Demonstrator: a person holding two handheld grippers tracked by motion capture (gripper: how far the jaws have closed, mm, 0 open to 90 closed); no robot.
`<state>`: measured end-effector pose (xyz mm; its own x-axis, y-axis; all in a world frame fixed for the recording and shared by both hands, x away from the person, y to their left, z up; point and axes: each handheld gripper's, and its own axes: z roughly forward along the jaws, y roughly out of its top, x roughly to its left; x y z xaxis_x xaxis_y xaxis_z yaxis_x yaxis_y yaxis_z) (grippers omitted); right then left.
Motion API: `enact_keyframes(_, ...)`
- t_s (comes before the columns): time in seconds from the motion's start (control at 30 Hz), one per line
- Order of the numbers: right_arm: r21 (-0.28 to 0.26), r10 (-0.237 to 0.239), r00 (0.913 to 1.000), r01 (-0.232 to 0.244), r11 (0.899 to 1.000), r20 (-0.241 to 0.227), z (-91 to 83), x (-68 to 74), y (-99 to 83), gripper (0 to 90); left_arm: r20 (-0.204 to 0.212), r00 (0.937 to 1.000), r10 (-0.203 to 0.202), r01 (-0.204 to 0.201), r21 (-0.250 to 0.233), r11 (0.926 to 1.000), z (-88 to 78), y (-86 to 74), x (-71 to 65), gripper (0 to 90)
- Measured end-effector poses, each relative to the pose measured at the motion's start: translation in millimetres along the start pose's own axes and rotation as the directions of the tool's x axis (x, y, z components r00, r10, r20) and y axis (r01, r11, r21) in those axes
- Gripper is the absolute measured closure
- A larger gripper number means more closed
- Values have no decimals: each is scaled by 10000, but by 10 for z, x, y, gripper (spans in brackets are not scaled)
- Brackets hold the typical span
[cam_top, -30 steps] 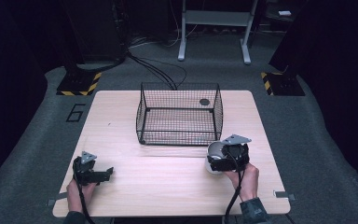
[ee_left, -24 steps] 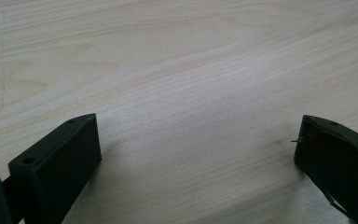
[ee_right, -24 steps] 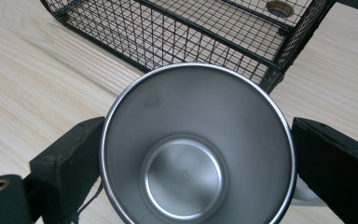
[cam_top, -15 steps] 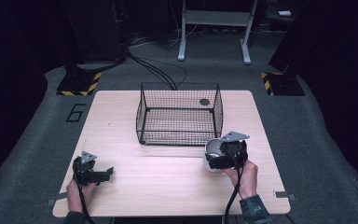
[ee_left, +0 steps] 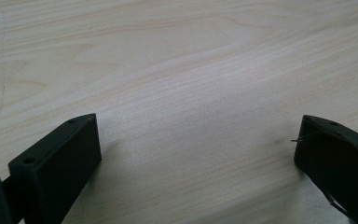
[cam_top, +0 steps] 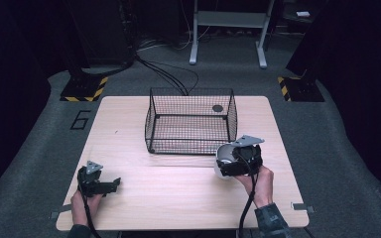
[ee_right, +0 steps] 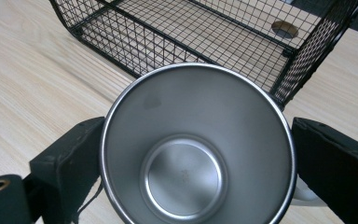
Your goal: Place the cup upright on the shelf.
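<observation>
A shiny steel cup (ee_right: 196, 140) with a white handle sits between the jaws of my right gripper (ee_right: 196, 158), which is shut on its sides; I look straight into its empty bowl. From above, the cup (cam_top: 222, 157) and right gripper (cam_top: 228, 163) hang just off the front right corner of the black wire basket (cam_top: 191, 121). My left gripper (cam_top: 113, 185) rests near the table's front left, open, and its two jaws (ee_left: 196, 154) stand wide apart over bare wood.
The wooden table (cam_top: 178, 198) carries the basket at its middle back, with a dark round hole (cam_top: 218, 108) seen through the mesh. The basket's near wall (ee_right: 177, 37) stands close behind the cup. Dark floor and cables lie beyond the table.
My right gripper has shifted slightly left and toward the basket with the cup in it. The left gripper has stayed still.
</observation>
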<state>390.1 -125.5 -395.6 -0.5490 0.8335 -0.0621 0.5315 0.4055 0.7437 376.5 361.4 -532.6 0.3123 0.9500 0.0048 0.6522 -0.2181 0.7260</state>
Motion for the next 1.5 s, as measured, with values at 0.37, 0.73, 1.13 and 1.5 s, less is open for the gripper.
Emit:
enact_keyframes(0.37, -79, -263, 9996, 262, 9996, -119, -23, 16, 138, 57, 11, 10000, -44, 44, -8, 10000, 1, -1, -3, 4)
enact_keyframes(0.73, -192, -535, 9983, 531, 9984, -229, -72, 18, 267, 57, 12, 10000, -38, 38, -4, 10000, 0, -1, -3, 4)
enact_keyframes(1.13, -382, -523, 9981, 510, 9980, -339, -128, 6, 427, 57, 13, 10000, -32, 32, 0, 10000, 0, 0, -2, 4)
enact_keyframes(1.5, -550, -824, 9958, 802, 9953, -387, -163, -15, 584, 57, 12, 10000, -41, 41, -5, 10000, 0, -1, -3, 4)
